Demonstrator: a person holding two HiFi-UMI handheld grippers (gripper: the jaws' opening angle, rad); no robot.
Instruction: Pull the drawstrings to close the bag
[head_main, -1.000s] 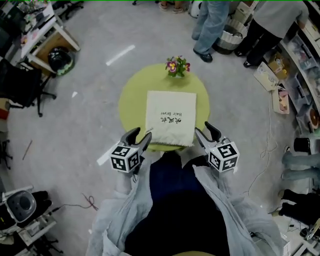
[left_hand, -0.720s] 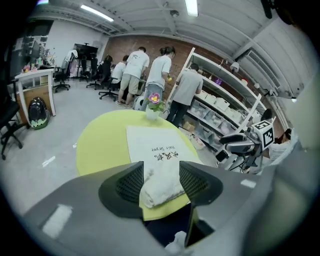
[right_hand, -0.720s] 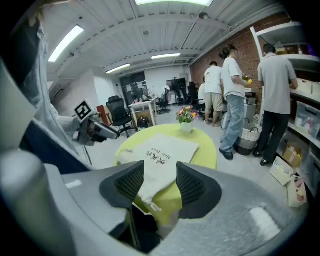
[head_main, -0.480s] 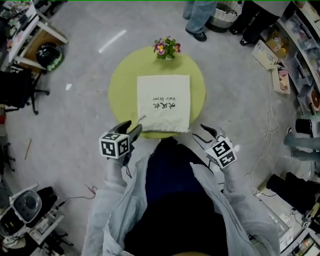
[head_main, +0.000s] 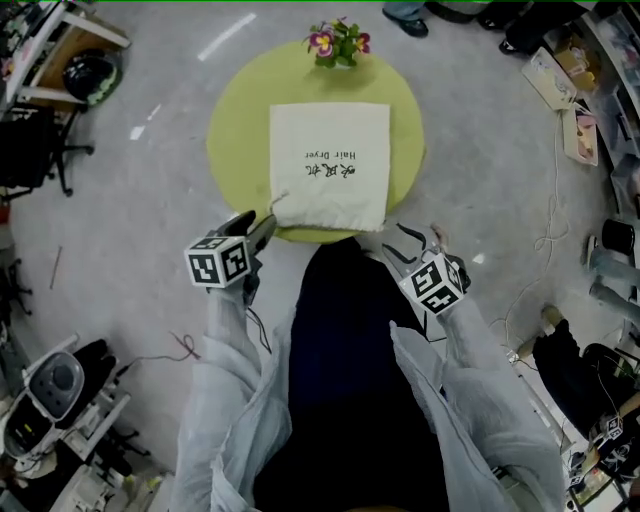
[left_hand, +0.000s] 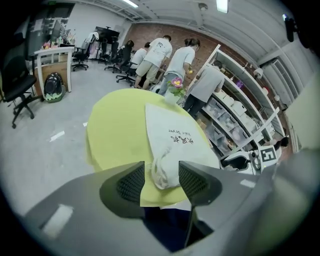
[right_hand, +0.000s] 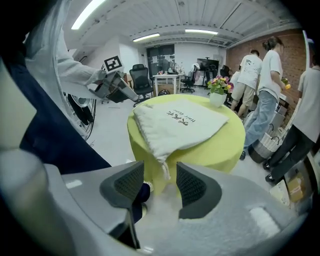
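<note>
The person's left arm, in a pale sleeve (head_main: 228, 350), reaches forward and down beside the body. It holds the left gripper (head_main: 258, 228) tilted steeply downward, with its marker cube (head_main: 218, 263) facing up. The tips point at the near left corner of the cream drawstring bag (head_main: 330, 160). The bag lies flat on the round yellow-green table (head_main: 232, 135) with its gathered mouth toward the person. In the left gripper view the jaws stand partly apart. The bunched corner of the bag sits in the gap, with a sliver of space on each side, so the pads are not pressing it.

A small pot of flowers (head_main: 338, 42) stands at the table's far edge, beyond the bag.

The right arm mirrors the left, its sleeve (head_main: 470, 370) angled forward. The right gripper (head_main: 397, 243) slopes downward and is rolled a little outward, just off the table's near edge by the bag's near right corner. Its jaws are likewise partly apart and hold nothing. In the right gripper view the drawstring (right_hand: 163, 169) dangles from that corner over the table edge. It shows in the gap but lies beyond the pads, untouched.
</note>
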